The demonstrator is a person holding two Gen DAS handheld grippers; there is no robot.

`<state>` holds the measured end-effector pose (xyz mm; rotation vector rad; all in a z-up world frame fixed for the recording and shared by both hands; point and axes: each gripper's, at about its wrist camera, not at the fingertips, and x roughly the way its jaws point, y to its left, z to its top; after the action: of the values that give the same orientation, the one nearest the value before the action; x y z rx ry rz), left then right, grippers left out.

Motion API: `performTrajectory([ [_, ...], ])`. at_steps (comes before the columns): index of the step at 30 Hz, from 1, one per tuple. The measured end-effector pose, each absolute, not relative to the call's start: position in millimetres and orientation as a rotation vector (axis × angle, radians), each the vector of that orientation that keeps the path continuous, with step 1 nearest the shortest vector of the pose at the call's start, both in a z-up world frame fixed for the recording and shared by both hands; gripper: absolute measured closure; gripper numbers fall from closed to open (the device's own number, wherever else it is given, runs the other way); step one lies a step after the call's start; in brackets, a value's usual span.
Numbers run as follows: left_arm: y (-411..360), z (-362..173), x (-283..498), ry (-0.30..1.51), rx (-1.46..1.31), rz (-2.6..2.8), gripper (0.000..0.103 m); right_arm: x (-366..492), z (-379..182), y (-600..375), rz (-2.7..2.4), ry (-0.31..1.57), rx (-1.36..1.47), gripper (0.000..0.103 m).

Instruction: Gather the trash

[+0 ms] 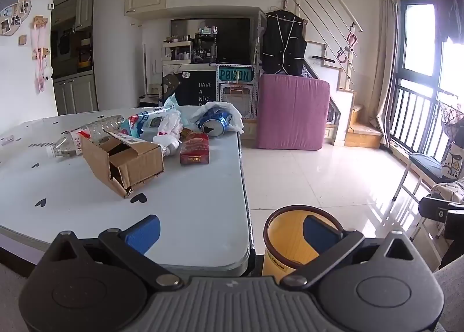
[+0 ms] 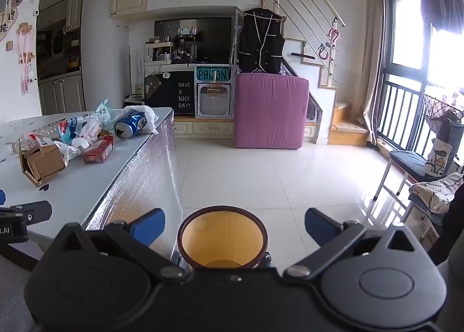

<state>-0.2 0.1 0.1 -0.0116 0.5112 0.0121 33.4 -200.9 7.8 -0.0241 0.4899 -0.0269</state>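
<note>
Trash lies in a heap on the white table [image 1: 188, 216]: a torn cardboard box [image 1: 124, 163], a clear plastic bottle [image 1: 84, 137], a red carton [image 1: 194, 148], a blue can [image 1: 214, 124] and crumpled plastic bags [image 1: 162, 123]. My left gripper [image 1: 230, 230] is open over the table's near corner, holding nothing. A yellow bin [image 2: 221, 240] stands on the floor beside the table [image 2: 87, 181]. Above the bin's mouth, my right gripper [image 2: 235, 221] is open and holds nothing. The cardboard box [image 2: 40, 163], red carton [image 2: 98, 150] and can [image 2: 129, 126] lie to its left.
A pink upright cushion [image 2: 271, 111] stands across the white tiled floor. Folding chairs with fabric on them [image 2: 432, 190] sit at the right, by the window railing. Wooden steps [image 2: 345, 126] rise behind the cushion. The yellow bin [image 1: 285, 245] sits by the table's right edge.
</note>
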Motion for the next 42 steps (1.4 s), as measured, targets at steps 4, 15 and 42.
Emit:
performTrajectory([
  [4,0.2,0.7,-1.0,0.513,-0.017,0.022,0.000,33.8,7.5,-200.9,-0.028,0.493,-0.021,0.000],
  [15,-4.7,4.0,0.4,0.520,-0.011,0.009,0.000,34.0,6.8,-200.7,-0.028,0.494,-0.022,0.000],
  [42,-3.5,2.8,1.1,0.523,-0.009,0.006,0.000,34.8,6.0,-199.8,-0.028,0.496,-0.023,0.000],
])
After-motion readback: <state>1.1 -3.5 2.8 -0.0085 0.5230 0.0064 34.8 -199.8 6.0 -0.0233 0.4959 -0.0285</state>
